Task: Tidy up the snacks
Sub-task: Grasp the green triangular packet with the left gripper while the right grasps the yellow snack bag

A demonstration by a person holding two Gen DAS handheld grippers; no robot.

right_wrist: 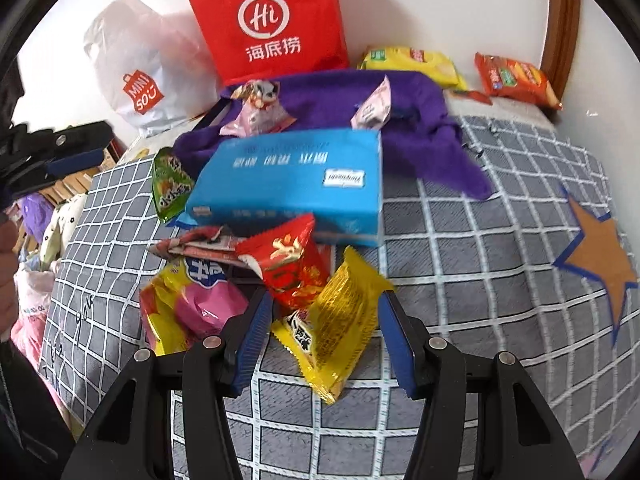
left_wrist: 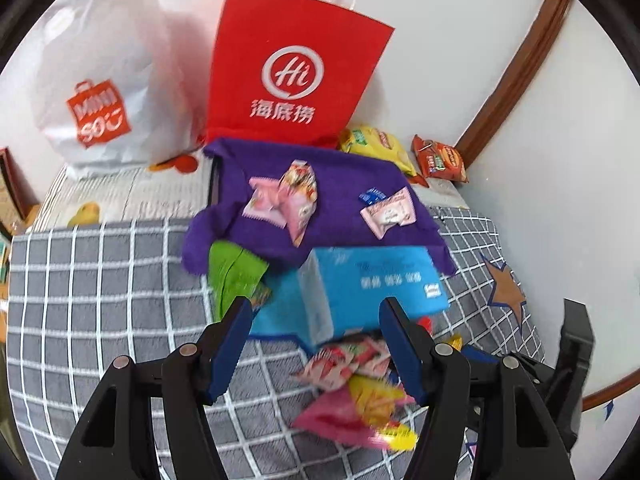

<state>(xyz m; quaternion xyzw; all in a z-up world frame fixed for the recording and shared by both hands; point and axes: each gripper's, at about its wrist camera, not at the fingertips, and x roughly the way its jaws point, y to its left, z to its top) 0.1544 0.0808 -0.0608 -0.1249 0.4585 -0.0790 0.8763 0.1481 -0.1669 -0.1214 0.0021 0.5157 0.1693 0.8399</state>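
A blue box (left_wrist: 360, 284) lies on the grey checked bedcover (left_wrist: 100, 300), partly over a purple cloth (left_wrist: 320, 200) that carries pink candy packets (left_wrist: 296, 196). My left gripper (left_wrist: 316, 314) hovers open over the box's near edge and touches nothing. A green packet (left_wrist: 234, 276) pokes out beside its left finger. In the right wrist view, a yellow packet (right_wrist: 340, 320) and a red packet (right_wrist: 292, 264) lie in front of the blue box (right_wrist: 288, 184). My right gripper (right_wrist: 325, 304) is open astride the yellow packet, pads not pressing it. A pink-and-yellow packet (right_wrist: 188, 308) lies left of it.
A red paper bag (right_wrist: 268, 20) and a white plastic bag (right_wrist: 148, 68) stand against the wall behind the cloth. A yellow chip bag (right_wrist: 412, 62) and an orange one (right_wrist: 516, 80) lie at the back right. The bedcover (right_wrist: 480, 260) has a star patch (right_wrist: 600, 252).
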